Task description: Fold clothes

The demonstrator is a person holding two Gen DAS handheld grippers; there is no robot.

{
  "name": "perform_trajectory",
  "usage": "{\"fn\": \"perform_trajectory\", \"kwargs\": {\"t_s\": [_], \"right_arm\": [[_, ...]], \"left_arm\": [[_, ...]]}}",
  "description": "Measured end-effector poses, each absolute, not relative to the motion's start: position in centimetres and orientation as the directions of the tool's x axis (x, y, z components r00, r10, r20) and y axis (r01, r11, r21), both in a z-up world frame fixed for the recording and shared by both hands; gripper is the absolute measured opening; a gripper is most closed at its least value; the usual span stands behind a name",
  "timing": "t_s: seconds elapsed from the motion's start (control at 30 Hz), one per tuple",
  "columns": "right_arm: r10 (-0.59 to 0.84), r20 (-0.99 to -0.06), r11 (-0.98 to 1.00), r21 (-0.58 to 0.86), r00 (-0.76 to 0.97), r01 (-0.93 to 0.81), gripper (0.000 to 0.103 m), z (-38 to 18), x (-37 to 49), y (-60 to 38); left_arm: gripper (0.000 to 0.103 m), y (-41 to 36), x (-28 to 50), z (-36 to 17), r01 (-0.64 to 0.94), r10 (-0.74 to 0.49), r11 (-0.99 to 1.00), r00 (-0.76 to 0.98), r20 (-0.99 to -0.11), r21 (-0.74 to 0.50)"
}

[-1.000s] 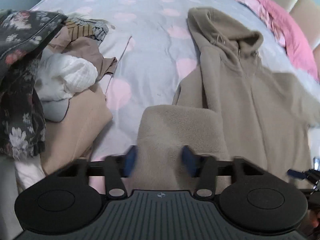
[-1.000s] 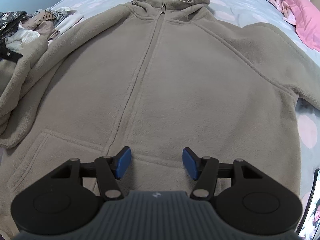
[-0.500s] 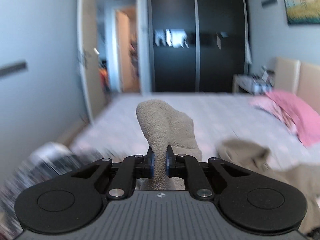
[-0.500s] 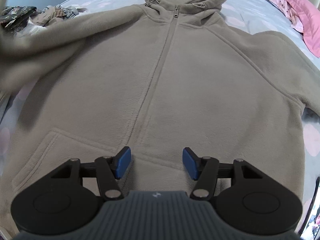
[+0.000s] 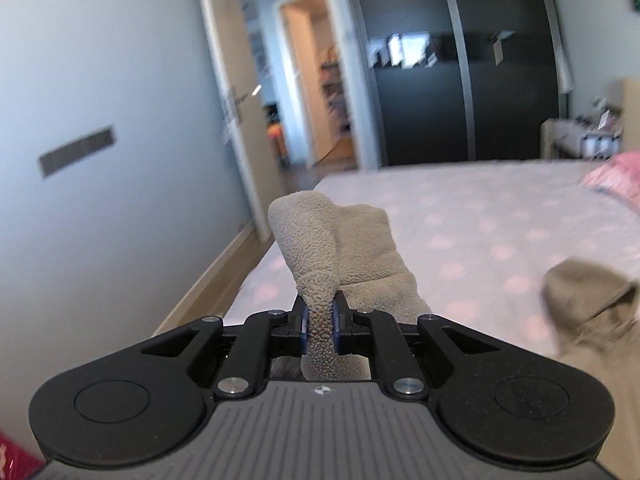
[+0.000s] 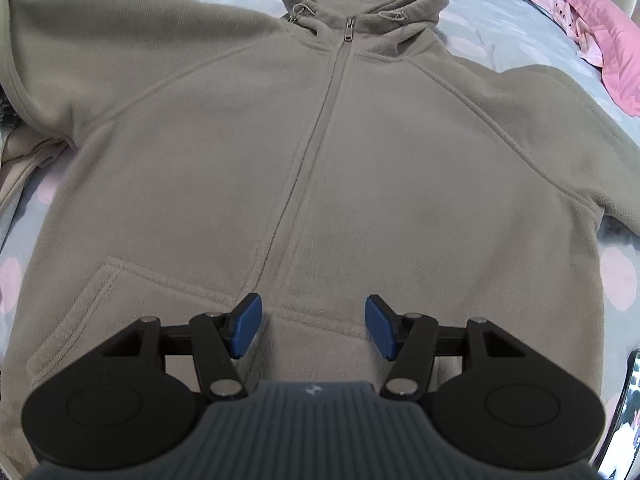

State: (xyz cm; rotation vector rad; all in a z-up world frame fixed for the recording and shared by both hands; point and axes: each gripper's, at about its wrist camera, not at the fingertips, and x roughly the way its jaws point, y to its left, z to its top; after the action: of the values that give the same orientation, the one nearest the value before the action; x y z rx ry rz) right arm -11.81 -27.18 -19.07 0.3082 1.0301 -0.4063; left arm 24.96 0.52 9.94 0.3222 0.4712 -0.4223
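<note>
A beige fleece zip hoodie lies front up on the bed, hood at the far end. My left gripper is shut on the cuff of its sleeve, which stands up above the blue pads, lifted over the bed. In the right wrist view that raised sleeve stretches up to the top left. My right gripper hangs open just above the hoodie's lower front, near the zip, with nothing between its fingers. The hood shows at the right of the left wrist view.
The bed sheet is pale grey with pink dots. A pink pillow lies at the far right. Other clothes peek in at the left edge. A wall, an open door and a dark wardrobe stand beyond the bed.
My left gripper closed on the sleeve cuff, then rose and tipped up, pulling the sleeve off the bed. The right gripper stayed still and open.
</note>
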Motion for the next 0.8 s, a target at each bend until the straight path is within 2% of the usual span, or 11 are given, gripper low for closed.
{"fn": "perform_trajectory", "kwargs": {"t_s": [0.13,0.23,0.33,0.43,0.6,0.67,0.8], "right_arm": [[-0.174,-0.879,0.885,0.057,0.444,0.461,0.061,-19.4,-11.7,-27.4],[-0.169,-0.881,0.887,0.06,0.442,0.457,0.061,-19.4,-11.7,-27.0],[-0.165,-0.881,0.889,0.061,0.443,0.453,0.061,-19.5,-11.5,-26.8],[-0.162,-0.882,0.891,0.062,0.443,0.45,0.061,-19.5,-11.5,-26.6],[-0.164,-0.884,0.889,0.06,0.438,0.454,0.061,-19.6,-11.7,-26.2],[-0.169,-0.885,0.885,0.058,0.435,0.463,0.061,-19.5,-11.7,-26.2],[-0.173,-0.884,0.881,0.059,0.435,0.47,0.061,-19.3,-11.8,-26.1]], "left_arm": [[0.011,4.1,26.1,7.0,0.396,-0.282,0.913,0.787,-0.548,0.1],[0.019,7.2,26.3,5.8,0.36,-0.283,0.933,0.776,-0.564,0.026],[0.027,8.8,25.6,5.5,0.35,-0.273,0.936,0.776,-0.568,0.028],[0.04,8.9,24.4,6.3,0.335,-0.254,0.941,0.785,-0.564,0.043],[0.044,6.3,23.3,8.0,0.367,-0.274,0.928,0.783,-0.558,0.059],[0.052,4.7,22.9,8.5,0.383,-0.288,0.922,0.778,-0.559,0.058],[0.056,0.8,23.6,8.8,0.398,-0.285,0.915,0.755,-0.59,0.069]]}}
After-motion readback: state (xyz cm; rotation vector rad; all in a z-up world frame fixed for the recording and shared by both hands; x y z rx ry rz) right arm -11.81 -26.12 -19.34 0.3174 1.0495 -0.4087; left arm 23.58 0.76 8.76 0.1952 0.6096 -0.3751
